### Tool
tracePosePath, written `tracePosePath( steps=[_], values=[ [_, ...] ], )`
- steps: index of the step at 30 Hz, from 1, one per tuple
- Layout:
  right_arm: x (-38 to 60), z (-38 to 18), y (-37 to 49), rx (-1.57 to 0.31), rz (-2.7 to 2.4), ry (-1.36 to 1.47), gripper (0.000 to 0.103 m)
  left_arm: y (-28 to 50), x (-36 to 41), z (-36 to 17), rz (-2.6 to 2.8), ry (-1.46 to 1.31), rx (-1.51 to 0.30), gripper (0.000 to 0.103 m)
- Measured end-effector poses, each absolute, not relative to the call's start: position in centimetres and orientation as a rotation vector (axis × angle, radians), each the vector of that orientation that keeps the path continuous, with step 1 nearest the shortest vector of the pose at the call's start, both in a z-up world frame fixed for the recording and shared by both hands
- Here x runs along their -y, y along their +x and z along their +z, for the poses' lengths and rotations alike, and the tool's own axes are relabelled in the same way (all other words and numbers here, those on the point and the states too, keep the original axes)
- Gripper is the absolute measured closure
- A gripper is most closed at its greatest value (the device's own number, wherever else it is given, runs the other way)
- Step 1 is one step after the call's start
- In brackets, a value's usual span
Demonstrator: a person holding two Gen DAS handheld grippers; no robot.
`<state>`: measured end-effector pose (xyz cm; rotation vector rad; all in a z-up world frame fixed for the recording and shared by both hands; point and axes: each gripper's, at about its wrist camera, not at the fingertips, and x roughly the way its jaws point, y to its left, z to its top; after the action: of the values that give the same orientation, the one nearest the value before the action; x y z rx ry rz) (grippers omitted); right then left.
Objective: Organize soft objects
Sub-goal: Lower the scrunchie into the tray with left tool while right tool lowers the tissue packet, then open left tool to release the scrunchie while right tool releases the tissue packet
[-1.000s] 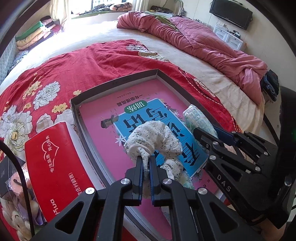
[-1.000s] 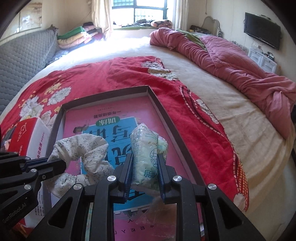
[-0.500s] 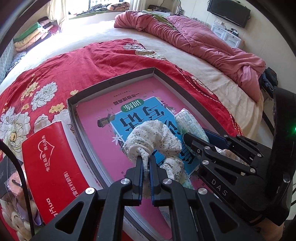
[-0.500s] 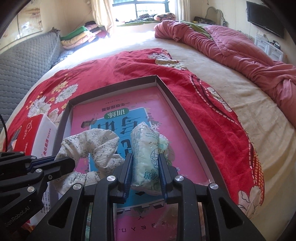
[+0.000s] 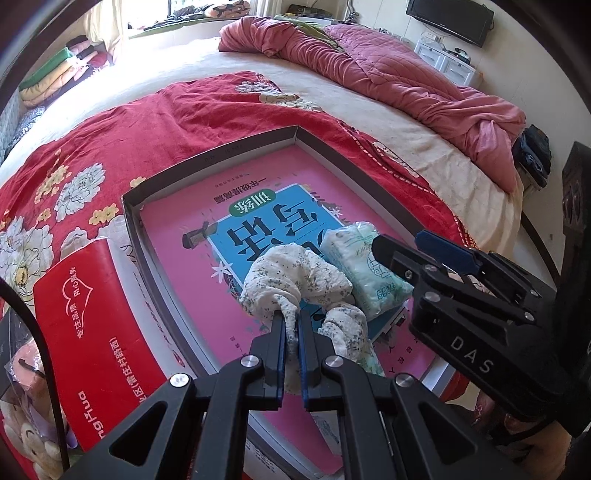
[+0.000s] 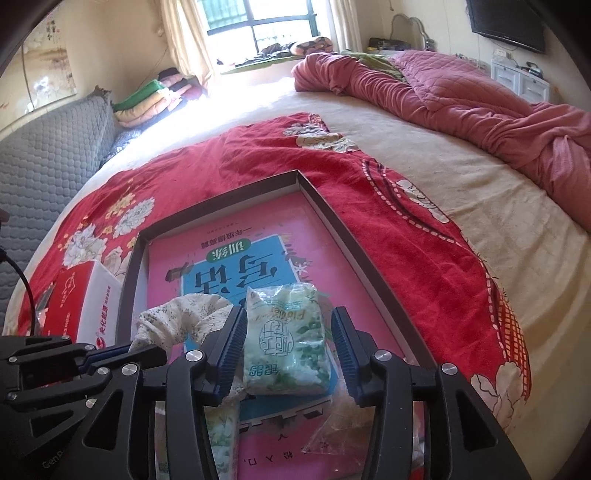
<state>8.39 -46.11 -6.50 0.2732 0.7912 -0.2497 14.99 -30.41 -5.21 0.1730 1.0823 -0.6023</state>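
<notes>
Sunlit window [image 6: 258, 22], wide bed [image 6: 461, 173], grey padded headboard [image 6: 48, 155], wall television [image 6: 506, 22]

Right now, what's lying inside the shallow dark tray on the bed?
Inside the tray lies a pink and blue book. On it sit a green tissue pack and a floral cloth. The book hides the tray's bottom.

Home bedroom, large bed [image 6: 461, 192] (rumpled pink quilt [image 6: 461, 92]), wall television [image 6: 506, 22]
</notes>
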Motion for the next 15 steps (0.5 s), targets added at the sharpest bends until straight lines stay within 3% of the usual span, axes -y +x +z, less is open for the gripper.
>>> tracePosePath(
  steps=[4,9,11,13,15],
  values=[
    [46.7,-5.8,7.8,-0.748,-0.292,0.283,0.046,15.0,30.5,-5.2,-0.604,0.169,-1.085,0.097],
    [47.8,-5.5,7.1,-0.727,-0.337,0.308,0.045,14.8,30.6,-5.0,-0.623,0.167,-1.087,0.096],
    [48.0,-5.5,7.0,-0.723,-0.350,0.310,0.044,14.7,30.6,-4.8,-0.634,0.167,-1.072,0.093],
    [48.1,-5.5,7.0,-0.730,-0.362,0.304,0.038,14.8,30.6,-4.9,-0.631,0.158,-1.073,0.082],
    [48.1,-5.5,6.9,-0.731,-0.362,0.295,0.036,14.8,30.8,-4.9,-0.632,0.157,-1.072,0.080]
  ],
)
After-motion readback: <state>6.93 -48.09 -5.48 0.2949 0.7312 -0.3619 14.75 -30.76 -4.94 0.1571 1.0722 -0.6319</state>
